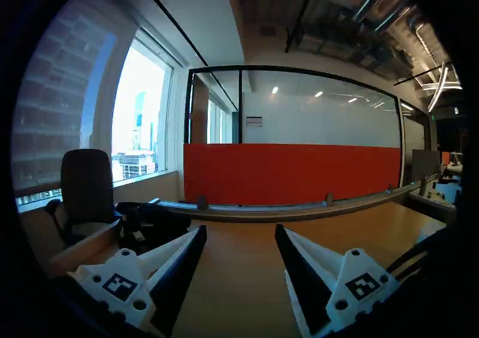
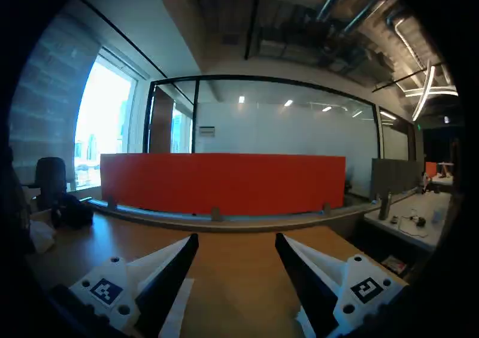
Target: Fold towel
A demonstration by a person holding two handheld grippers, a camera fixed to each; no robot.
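I hold my left gripper (image 1: 239, 230) and right gripper (image 2: 235, 237) spread wide and empty, both pointing toward the orange partition (image 1: 290, 173), while the white towel (image 2: 178, 305) lies on the desk (image 2: 239, 278) well short of that partition.

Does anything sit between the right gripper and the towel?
Nothing visible does. An edge of the white towel shows on the desk just under the open right gripper; the black bag sits far off to the side.
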